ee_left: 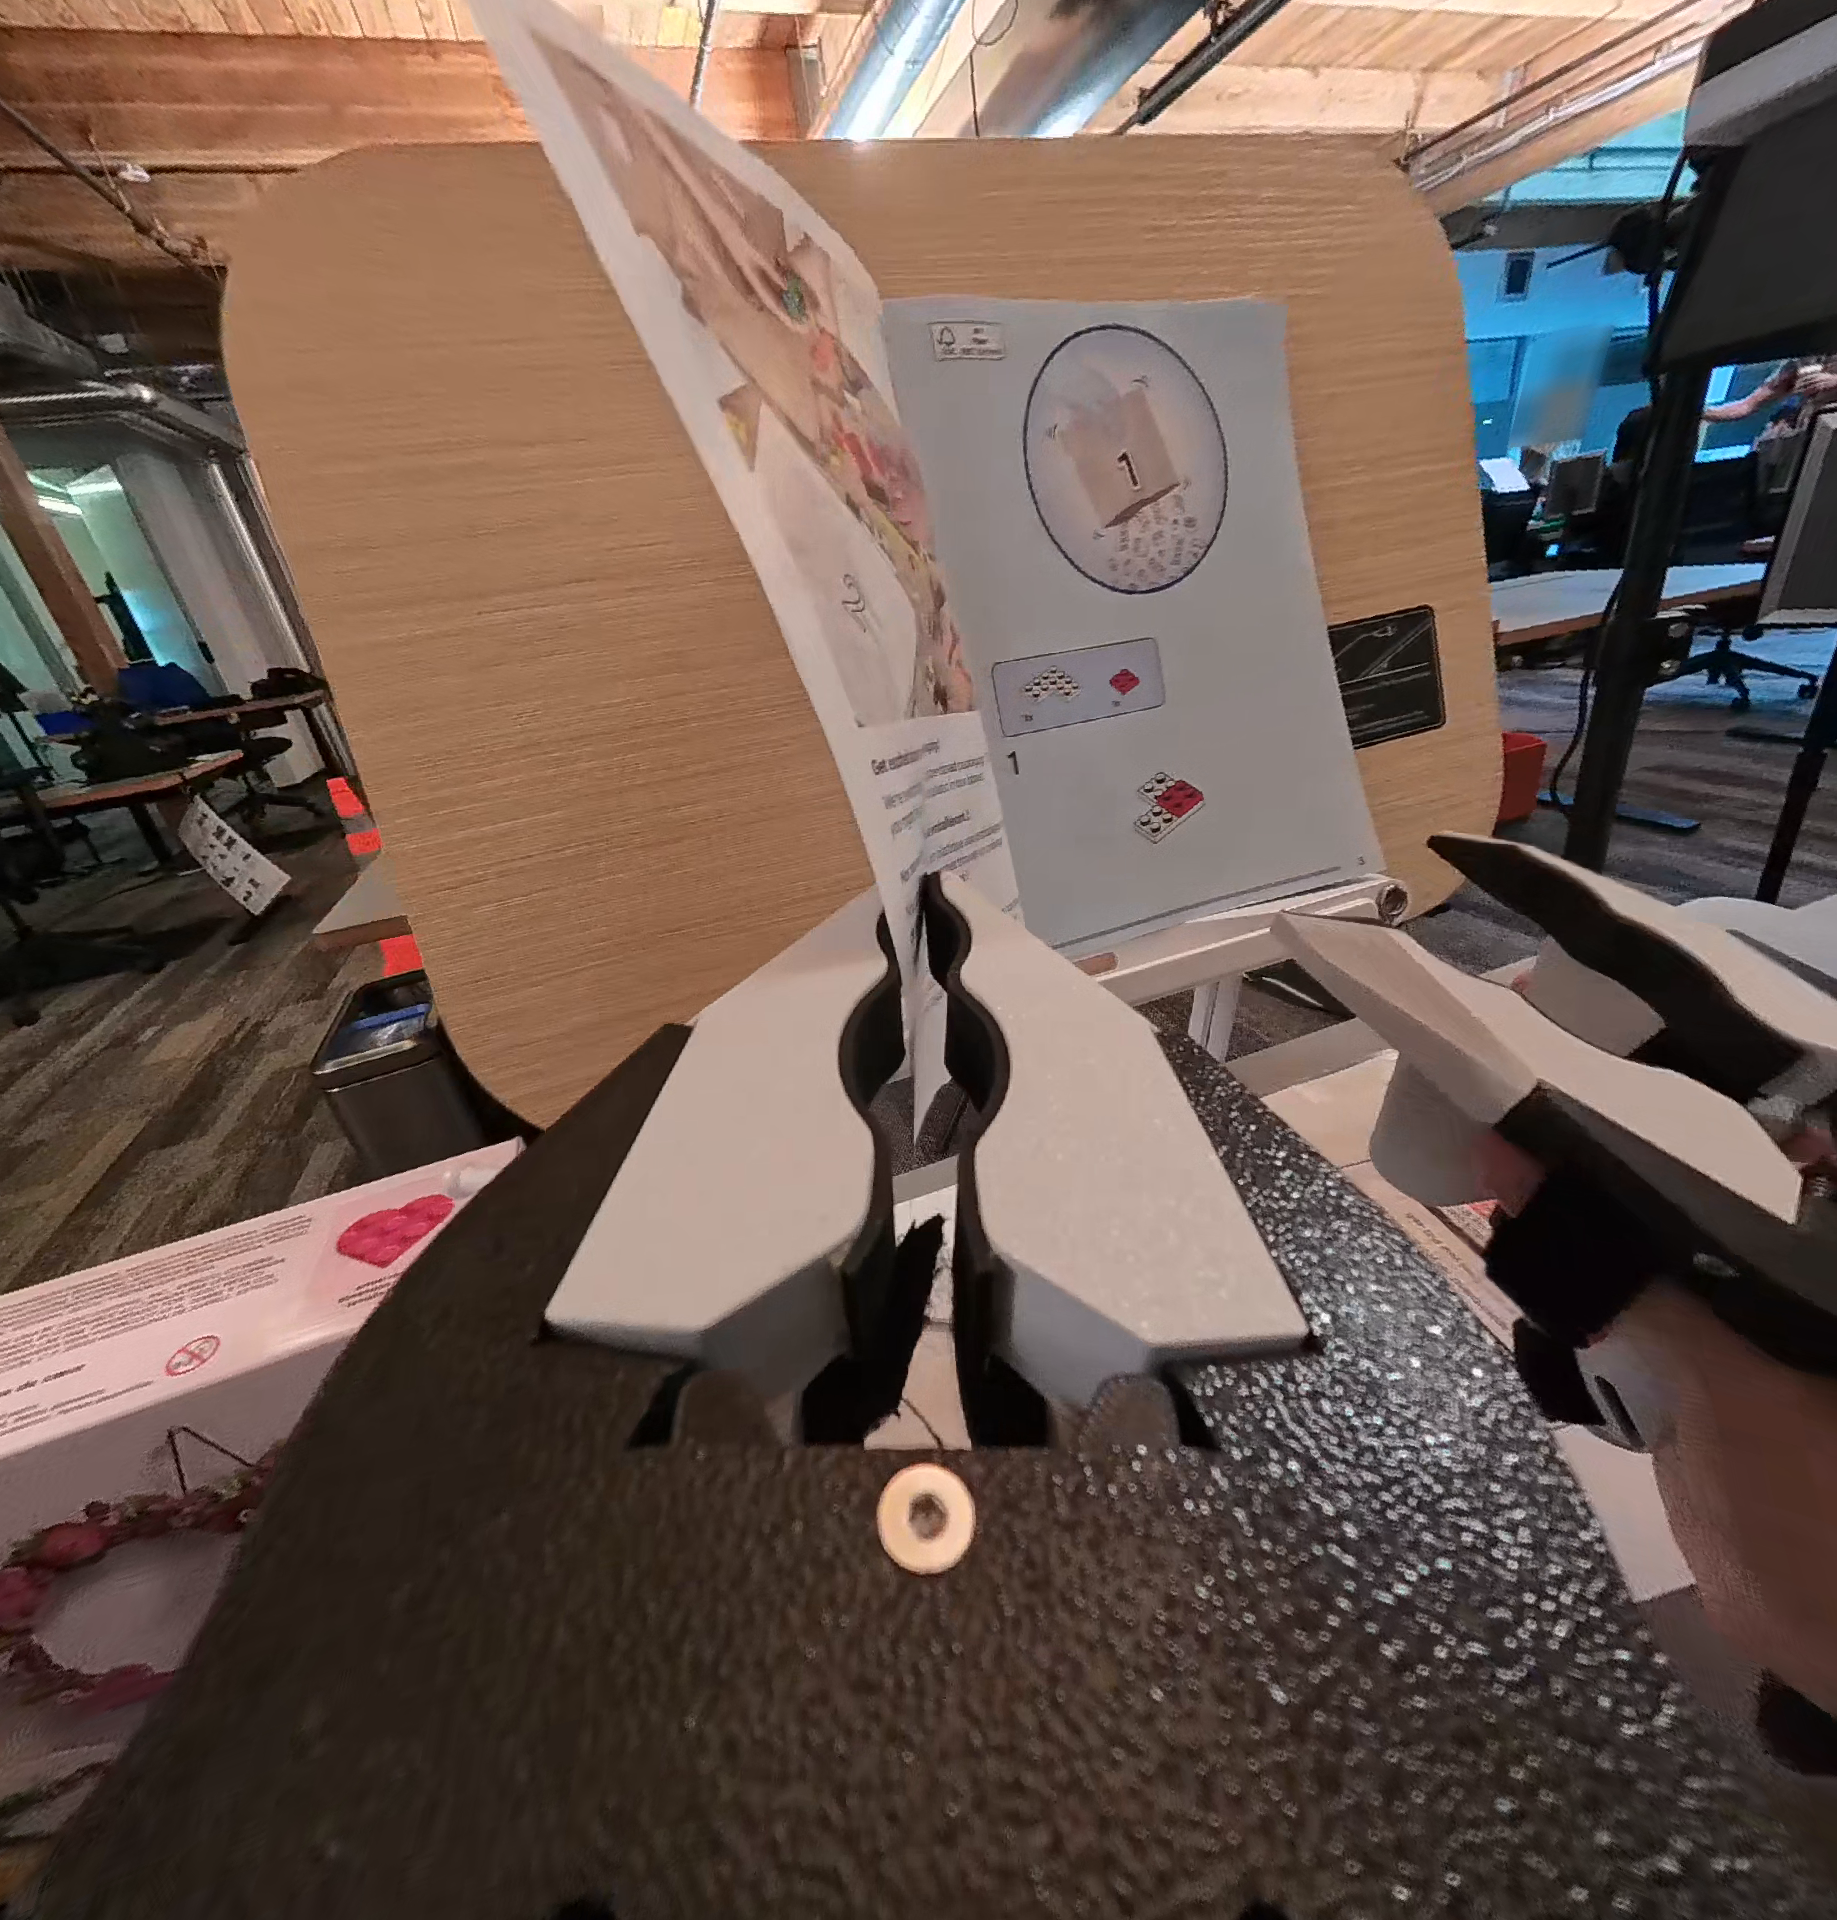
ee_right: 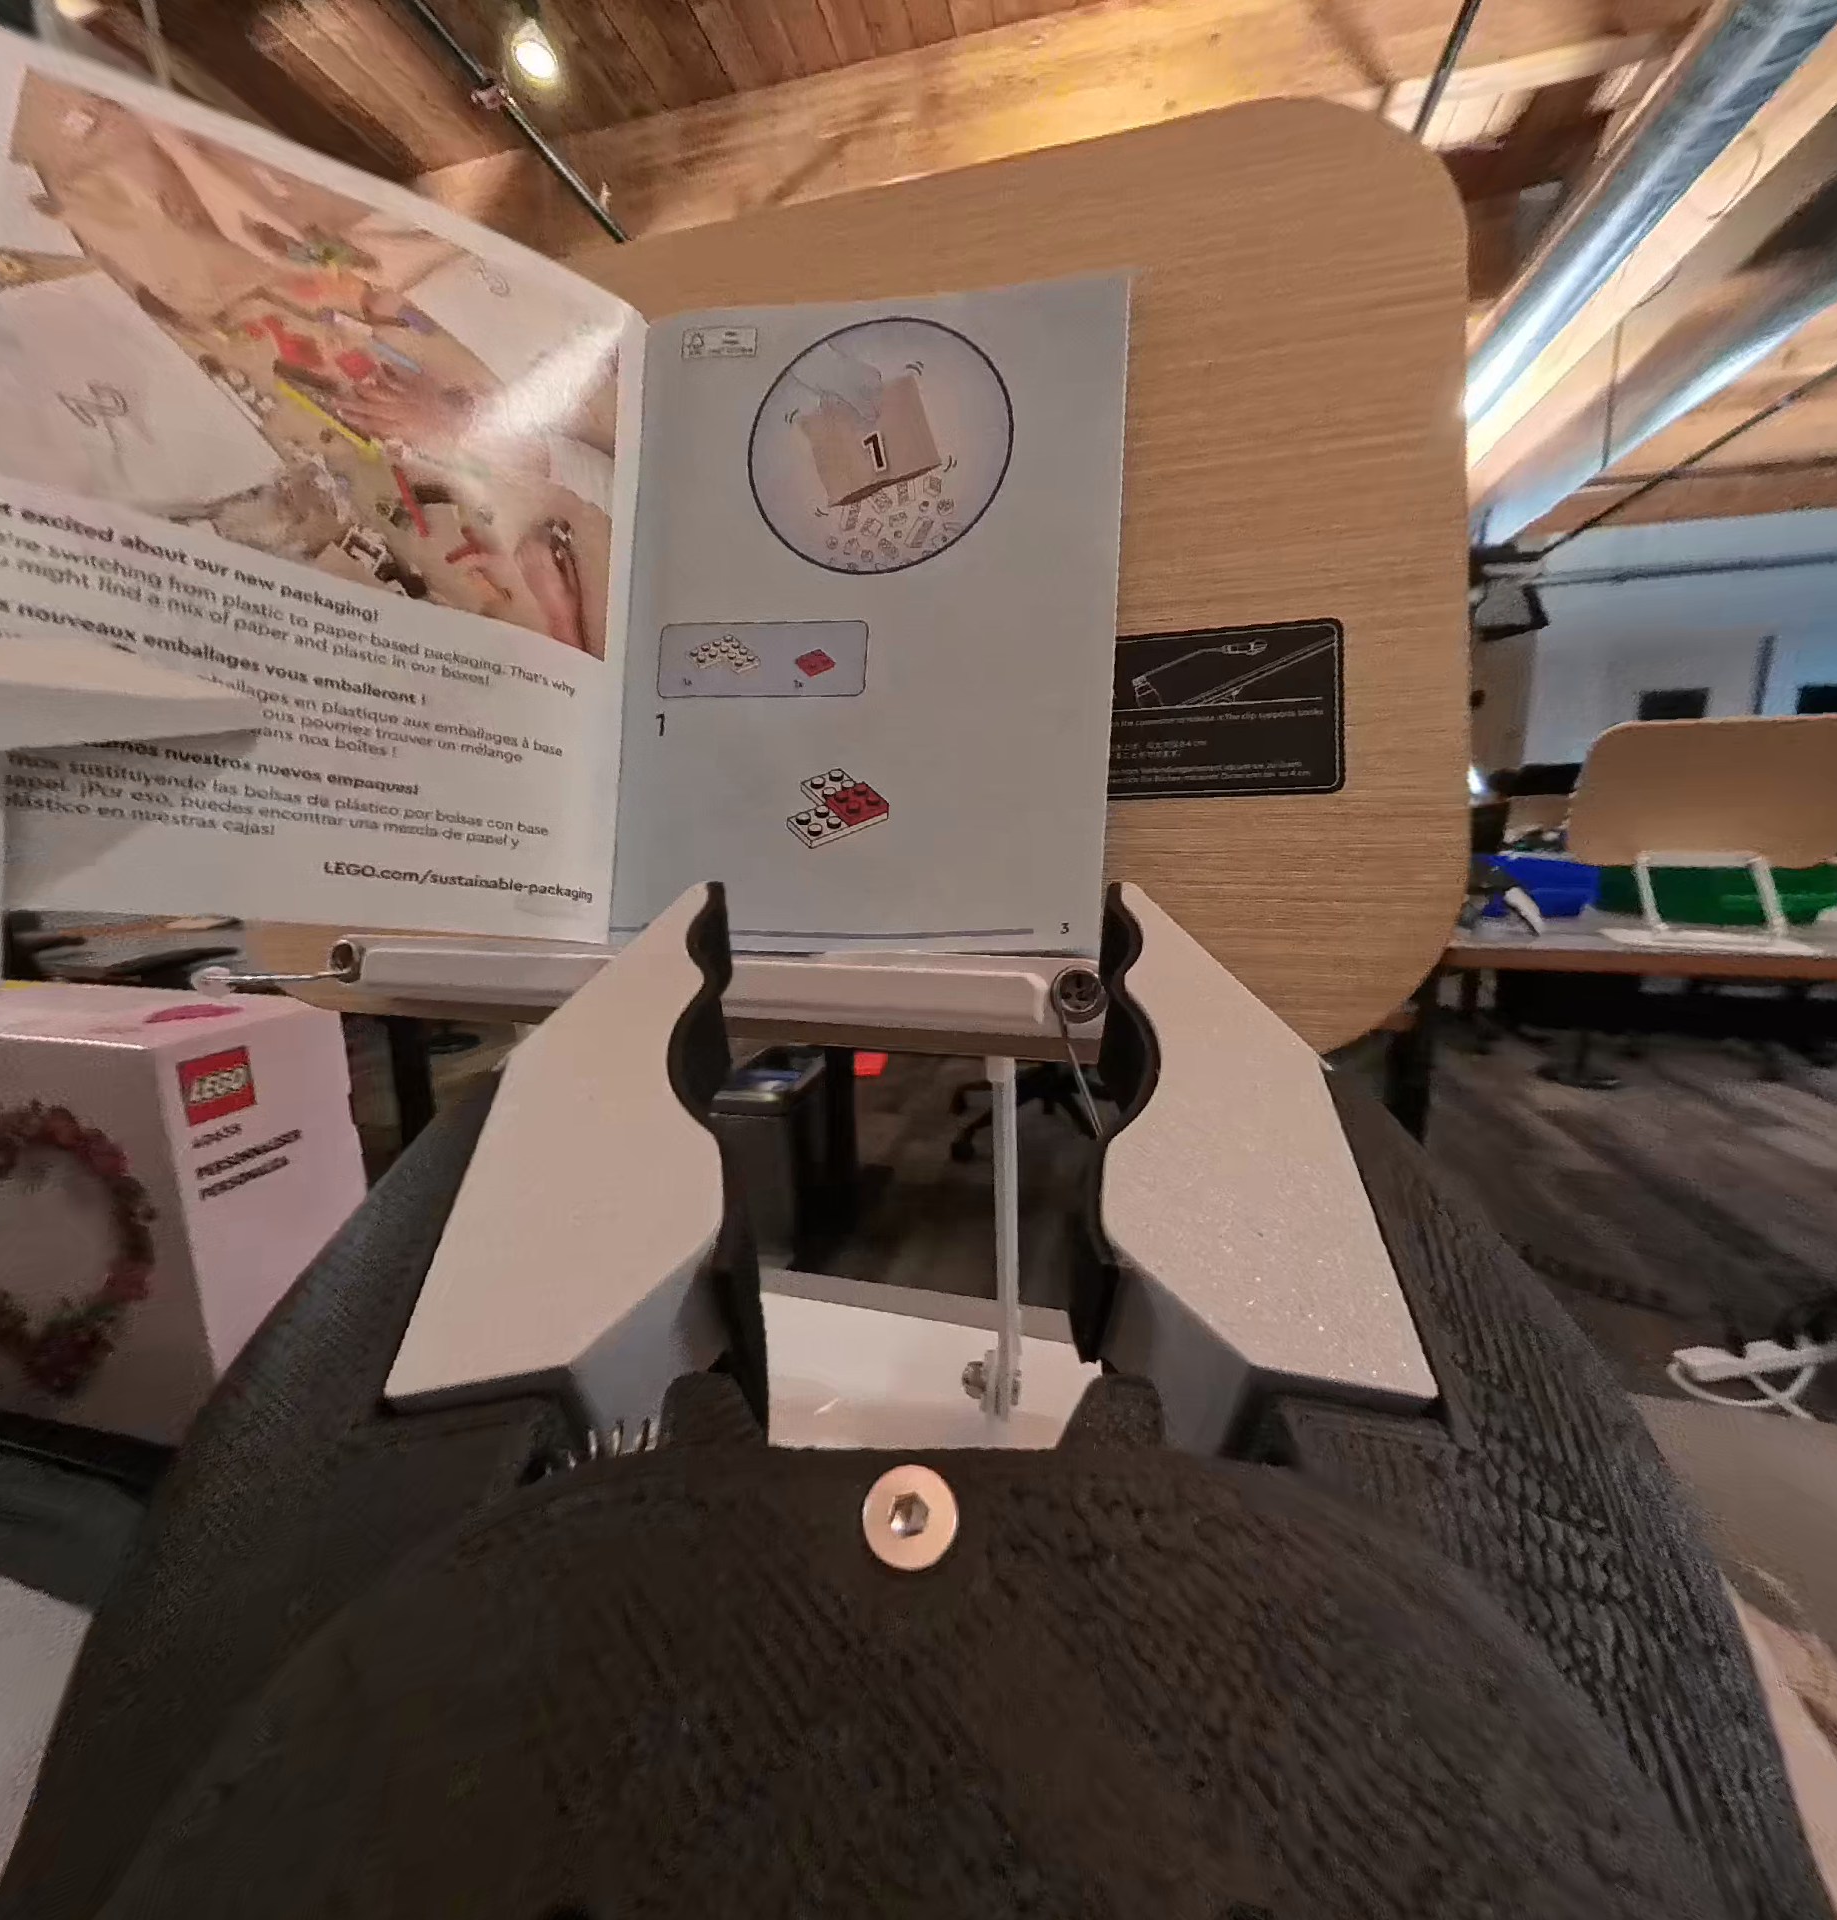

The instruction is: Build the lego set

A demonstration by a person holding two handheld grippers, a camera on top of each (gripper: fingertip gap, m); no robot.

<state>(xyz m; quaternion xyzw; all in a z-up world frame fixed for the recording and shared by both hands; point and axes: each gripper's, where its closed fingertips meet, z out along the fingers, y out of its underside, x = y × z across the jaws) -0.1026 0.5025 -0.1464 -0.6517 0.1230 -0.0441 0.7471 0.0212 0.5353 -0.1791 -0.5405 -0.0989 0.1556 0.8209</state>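
Left gripper (ee_left: 919, 914): we see its fingers (ee_left: 1059, 1049) pinched narrow on the lower edge of a loose page (ee_left: 789, 416), which stands lifted and curved away from the stand.
Right gripper (ee_right: 914, 925): we see its fingers (ee_right: 592, 1132) spread wide, holding nothing, its tips just in front of the stand's ledge (ee_right: 706, 977); in the left wrist view it shows at right (ee_left: 1413, 914), gripped by a hand (ee_left: 1766, 1538).
Instruction booklet (ee_right: 872, 623): we note it is open and upright on a wooden book stand (ee_right: 1288, 436), the blue page facing us with a step diagram of white and red bricks.
Left page: photo and printed text, raised off the stand.
Lego box (ee_right: 166, 1195): white, with a heart-shaped flower wreath picture, sits on the counter (ee_right: 20, 1683) to the left of the stand.
Loose bricks: we see none in either view.
Background: open office with desks and chairs.
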